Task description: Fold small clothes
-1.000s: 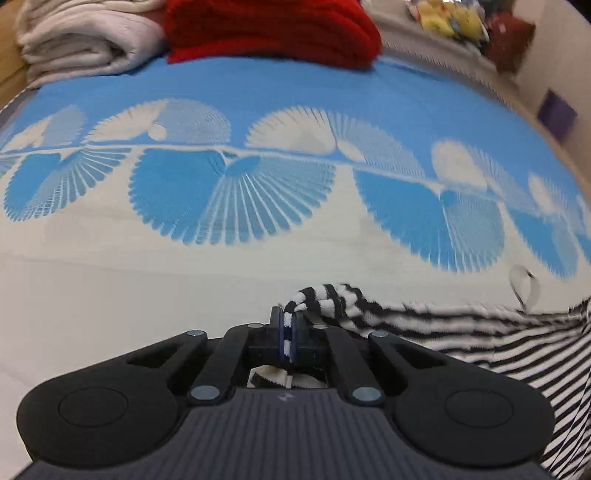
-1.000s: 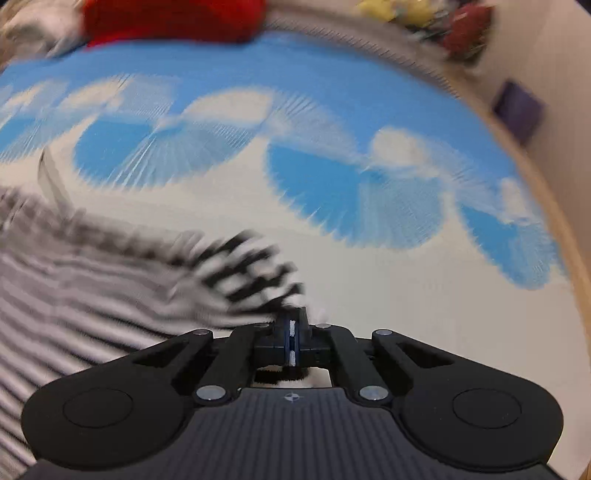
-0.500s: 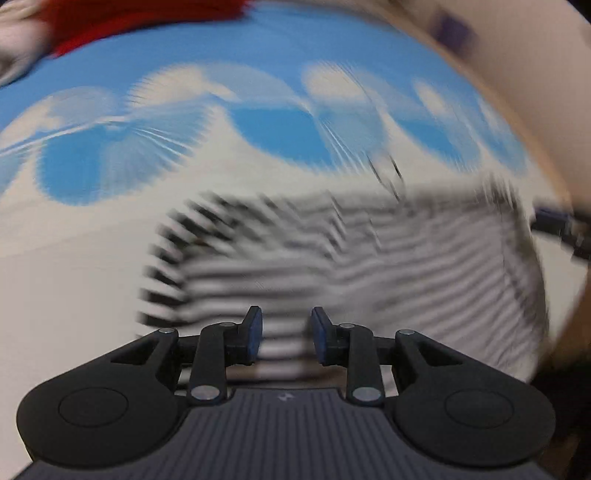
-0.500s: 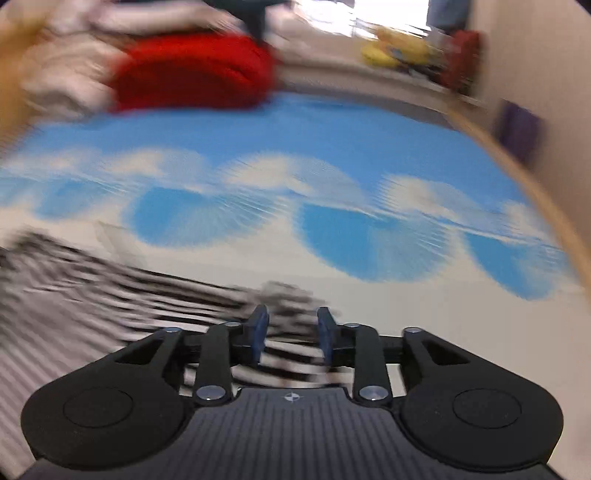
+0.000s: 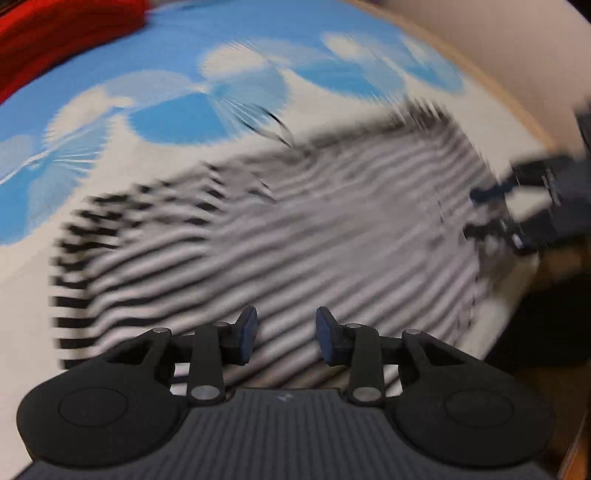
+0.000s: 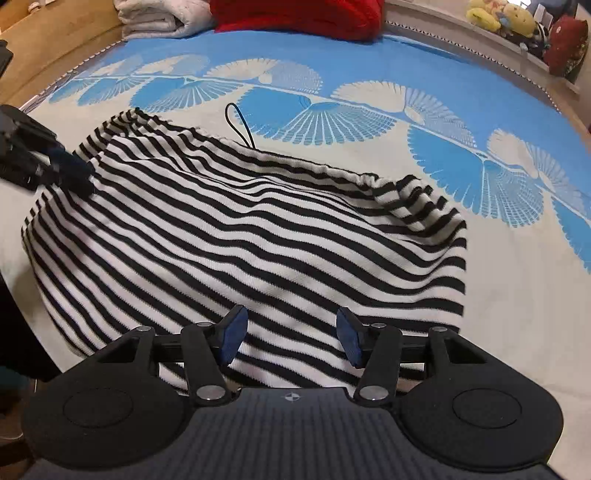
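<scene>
Striped garment [image 6: 243, 236] lying flat – long axis left-right, left tool [image 5: 284, 334], right tool [image 6: 288, 338] – both agape, empty

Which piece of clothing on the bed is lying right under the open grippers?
The black-and-white striped garment. The red one and the white one sit folded at the far edge.

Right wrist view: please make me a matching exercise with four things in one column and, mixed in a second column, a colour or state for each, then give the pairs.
Things:
1. striped garment
2. right gripper
3. folded pile at the far edge
4. thin cord loop

Colours or states:
A. red
B. open, over the near hem
C. black and white, spread on the blue and white cover
D. black, at the garment's far edge

Pairs: 1-C, 2-B, 3-A, 4-D
</scene>
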`<control>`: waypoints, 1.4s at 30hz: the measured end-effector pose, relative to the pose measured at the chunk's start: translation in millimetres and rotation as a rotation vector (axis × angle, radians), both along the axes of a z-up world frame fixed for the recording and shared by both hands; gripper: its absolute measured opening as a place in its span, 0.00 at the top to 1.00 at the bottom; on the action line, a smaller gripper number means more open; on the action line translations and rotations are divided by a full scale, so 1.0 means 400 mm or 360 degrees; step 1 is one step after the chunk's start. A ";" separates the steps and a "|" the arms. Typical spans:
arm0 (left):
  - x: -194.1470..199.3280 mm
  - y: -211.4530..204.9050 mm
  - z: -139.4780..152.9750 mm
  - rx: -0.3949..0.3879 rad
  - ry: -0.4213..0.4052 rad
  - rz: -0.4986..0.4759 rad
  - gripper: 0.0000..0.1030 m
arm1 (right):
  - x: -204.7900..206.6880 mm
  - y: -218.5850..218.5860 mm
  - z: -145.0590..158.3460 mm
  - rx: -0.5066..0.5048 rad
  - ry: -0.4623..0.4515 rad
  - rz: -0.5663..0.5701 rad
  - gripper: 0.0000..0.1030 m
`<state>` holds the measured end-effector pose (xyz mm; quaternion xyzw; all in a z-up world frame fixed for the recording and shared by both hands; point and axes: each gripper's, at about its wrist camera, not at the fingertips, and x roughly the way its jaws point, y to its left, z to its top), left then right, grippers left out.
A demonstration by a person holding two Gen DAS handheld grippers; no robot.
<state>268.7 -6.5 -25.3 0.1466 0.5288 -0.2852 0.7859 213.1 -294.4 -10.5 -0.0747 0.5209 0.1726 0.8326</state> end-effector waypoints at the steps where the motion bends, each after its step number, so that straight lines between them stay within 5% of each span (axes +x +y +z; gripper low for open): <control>1: -0.014 -0.019 -0.028 0.0060 0.0022 -0.0055 0.62 | -0.003 -0.004 -0.025 -0.0087 0.0076 -0.0002 0.47; 3: -0.043 -0.043 -0.096 0.0230 0.0034 -0.0145 0.60 | -0.025 -0.010 -0.066 -0.0232 0.0149 0.0025 0.41; 5: -0.077 -0.054 -0.089 0.0296 -0.0080 -0.0284 0.59 | -0.038 -0.017 -0.037 -0.0188 0.0067 0.0017 0.42; 8: -0.058 0.000 -0.037 0.0185 -0.0036 -0.0101 0.59 | -0.060 -0.040 0.013 -0.0120 -0.0040 -0.0050 0.44; 11: -0.036 0.097 0.008 0.0083 -0.0048 0.0096 0.59 | -0.060 -0.071 -0.026 -0.0319 0.0055 -0.0103 0.44; 13: -0.013 0.158 -0.021 0.0146 0.0062 0.0255 0.59 | -0.072 -0.091 -0.083 -0.0443 0.0198 -0.0110 0.42; 17: -0.022 0.228 -0.098 0.0375 0.0180 0.0332 0.59 | -0.080 -0.105 -0.072 -0.0390 0.0189 -0.0143 0.40; 21: -0.038 0.255 -0.042 0.0297 0.0066 0.0412 0.59 | -0.082 -0.102 -0.040 -0.0448 0.0105 -0.0156 0.41; 25: -0.061 0.259 0.061 0.0297 -0.0121 0.0535 0.58 | -0.090 -0.106 0.072 -0.0393 -0.0204 -0.0329 0.41; 30: -0.147 0.222 0.189 0.0106 -0.0348 0.0812 0.33 | -0.155 -0.100 0.224 -0.0217 -0.0648 -0.0493 0.37; 32: -0.187 0.199 0.200 0.0044 -0.0361 0.0883 0.33 | -0.187 -0.092 0.258 -0.0151 -0.0732 -0.0548 0.34; 42: -0.325 0.142 0.169 -0.0063 -0.0447 0.0984 0.33 | -0.300 -0.030 0.231 -0.0089 -0.0649 -0.0575 0.32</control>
